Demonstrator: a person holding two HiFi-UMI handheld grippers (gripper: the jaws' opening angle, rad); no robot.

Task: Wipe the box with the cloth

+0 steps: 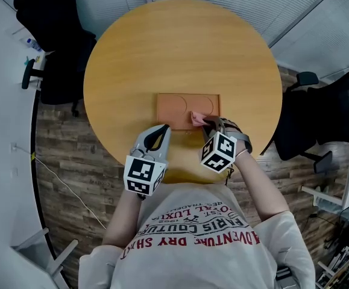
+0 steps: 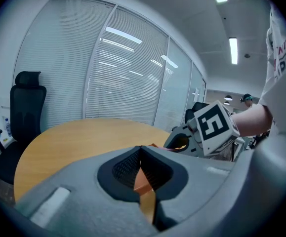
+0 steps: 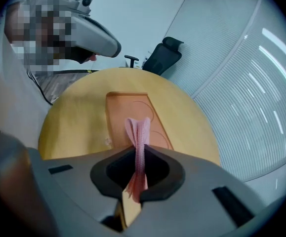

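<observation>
Gripping a fold of the pink cloth between closed jaws, the right claw holds it upright, with a loose tuft above the jaws and a tail hanging below them. Directly ahead of and under that claw lies the box, flat and terracotta-coloured with two faint circles on its top. Seen from this claw, its long axis runs away from the jaws. The cloth is at the box's nearest end, and I cannot tell whether it is pressing on the lid or just above it. Nearly the whole lid lies forward of the claw, so the wipe looks to me like a push outward along that length. To one side, near the box's long edge and apart from the right claw, the left claw has its jaws drawn together with nothing between them. It is close enough to steady the box should it slide. Around the box the round wooden desk is bare, which leaves ample room ahead. The desk's near rim is close behind both claws, so a backward stroke has less room. Black office chairs stand well clear beyond the rim.
</observation>
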